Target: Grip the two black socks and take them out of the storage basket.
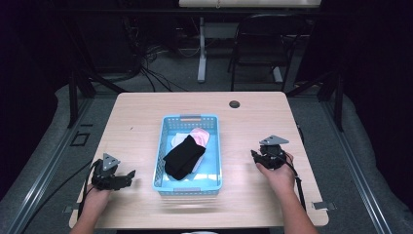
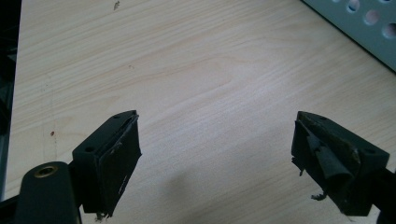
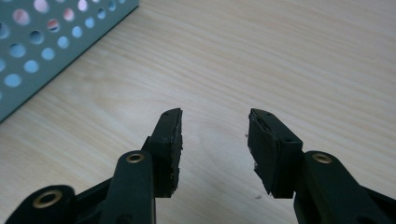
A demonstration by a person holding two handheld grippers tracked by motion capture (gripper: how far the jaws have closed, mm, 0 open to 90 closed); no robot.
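A: Jaws?
B: Both grippers gape, nothing between them: left gripper (image 1: 127, 174) lower left, right gripper (image 1: 254, 155) at right.
A: And the socks?
B: Black sock (image 1: 183, 157) lies atop pink and white ones in the basket (image 1: 214, 183), frame centre.
A: Step?
B: Likely the start; next, reach in over the rim and pinch the black sock.
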